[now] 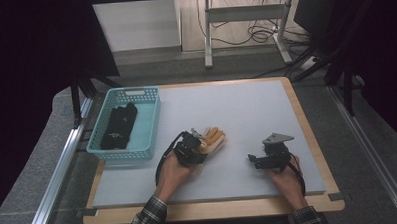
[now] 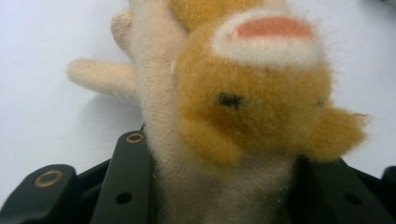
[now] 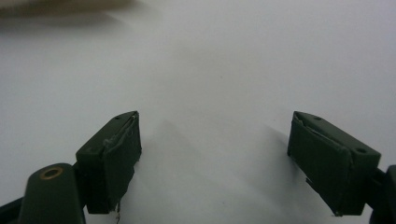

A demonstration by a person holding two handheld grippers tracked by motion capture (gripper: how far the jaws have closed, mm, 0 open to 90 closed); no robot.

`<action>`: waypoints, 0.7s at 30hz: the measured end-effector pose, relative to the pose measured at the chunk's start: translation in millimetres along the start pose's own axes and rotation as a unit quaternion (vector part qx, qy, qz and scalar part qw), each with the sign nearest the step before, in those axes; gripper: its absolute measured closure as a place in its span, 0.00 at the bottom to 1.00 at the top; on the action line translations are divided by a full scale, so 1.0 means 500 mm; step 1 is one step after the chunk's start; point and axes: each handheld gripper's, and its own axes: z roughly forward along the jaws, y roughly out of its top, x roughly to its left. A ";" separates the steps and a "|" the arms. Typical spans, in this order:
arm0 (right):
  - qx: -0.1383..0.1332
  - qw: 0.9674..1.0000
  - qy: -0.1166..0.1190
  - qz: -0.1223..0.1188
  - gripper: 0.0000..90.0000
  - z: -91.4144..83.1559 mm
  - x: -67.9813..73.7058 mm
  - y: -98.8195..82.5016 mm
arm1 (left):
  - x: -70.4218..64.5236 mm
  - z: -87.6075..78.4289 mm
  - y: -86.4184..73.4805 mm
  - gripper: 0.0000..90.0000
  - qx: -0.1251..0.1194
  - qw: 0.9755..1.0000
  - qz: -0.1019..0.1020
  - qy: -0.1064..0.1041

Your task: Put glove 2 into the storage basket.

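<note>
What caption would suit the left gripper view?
Left gripper clamped on a fuzzy cream-and-tan animal glove lying on the pale grey table mat.

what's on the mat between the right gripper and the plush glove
Nothing: in the high view, bare grey mat separates the open right gripper from the plush glove.
</note>
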 end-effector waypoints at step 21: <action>0.000 1.000 0.001 0.000 0.19 0.000 0.000 0.000 | 0.128 -0.125 0.045 0.65 -0.016 0.996 -0.045 0.078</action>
